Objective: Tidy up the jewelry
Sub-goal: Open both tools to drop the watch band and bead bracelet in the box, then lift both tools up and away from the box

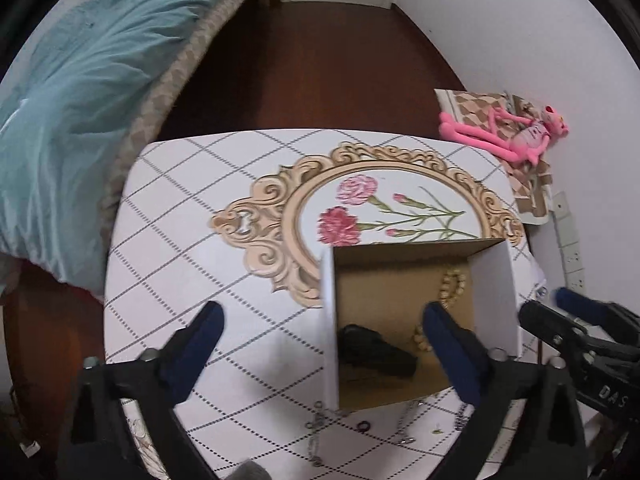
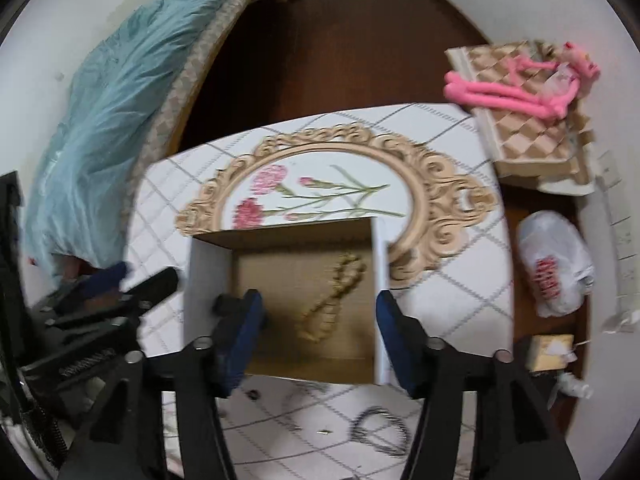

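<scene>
An open cardboard box [image 1: 496, 292] [image 2: 208, 280] with white outer walls stands on the table. A beige bead necklace [image 1: 452, 288] [image 2: 340, 296] lies on its floor, and a black item [image 1: 376, 350] lies in its near left corner. My left gripper [image 1: 320, 344] is open and empty, straddling the box's left wall. My right gripper [image 2: 318, 332] is open and empty, above the box's near part. It also shows in the left wrist view [image 1: 560, 308]. Thin chains and small rings [image 1: 320, 428] and a dark coiled chain [image 2: 380, 428] lie on the table before the box.
The table [image 1: 180, 220] [image 2: 460, 280] has a white quilted cover with a floral print. A bed with a teal duvet [image 1: 80, 100] is at the left. A pink plush toy [image 1: 516, 132] on a patterned box and a plastic bag [image 2: 552, 264] are at the right.
</scene>
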A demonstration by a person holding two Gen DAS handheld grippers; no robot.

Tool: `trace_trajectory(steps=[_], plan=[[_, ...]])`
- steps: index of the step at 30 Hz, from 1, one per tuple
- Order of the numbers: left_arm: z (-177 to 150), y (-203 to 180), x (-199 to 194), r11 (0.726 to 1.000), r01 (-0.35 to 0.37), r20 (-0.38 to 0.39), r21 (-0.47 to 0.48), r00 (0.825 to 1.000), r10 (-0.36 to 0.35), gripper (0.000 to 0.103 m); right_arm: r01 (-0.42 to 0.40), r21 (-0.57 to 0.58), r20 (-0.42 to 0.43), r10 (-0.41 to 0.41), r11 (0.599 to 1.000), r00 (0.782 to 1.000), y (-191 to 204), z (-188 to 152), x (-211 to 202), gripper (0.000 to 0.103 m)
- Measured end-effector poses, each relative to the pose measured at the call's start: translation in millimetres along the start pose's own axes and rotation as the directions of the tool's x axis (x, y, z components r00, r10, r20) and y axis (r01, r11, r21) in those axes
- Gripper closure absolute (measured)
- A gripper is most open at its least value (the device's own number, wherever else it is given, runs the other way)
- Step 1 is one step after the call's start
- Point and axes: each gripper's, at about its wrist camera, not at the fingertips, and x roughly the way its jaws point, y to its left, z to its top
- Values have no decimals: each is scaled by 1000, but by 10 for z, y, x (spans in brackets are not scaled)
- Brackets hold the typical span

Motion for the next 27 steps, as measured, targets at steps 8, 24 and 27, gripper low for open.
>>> trace_trajectory(steps=[8, 24, 27], plan=[[-327, 30, 7, 996, -88, 48, -9, 995, 89, 0, 185, -59, 11, -184, 981, 983, 19, -321, 109, 4], [-553, -32, -350, 990, -137, 120, -16, 983, 138, 0, 199, -42, 77, -196, 979, 978, 109, -559, -88, 4], [-598, -50, -474, 990, -142, 134, -21, 980, 144, 0, 203, -37, 114, -198, 978, 974, 132, -611, -252, 4]])
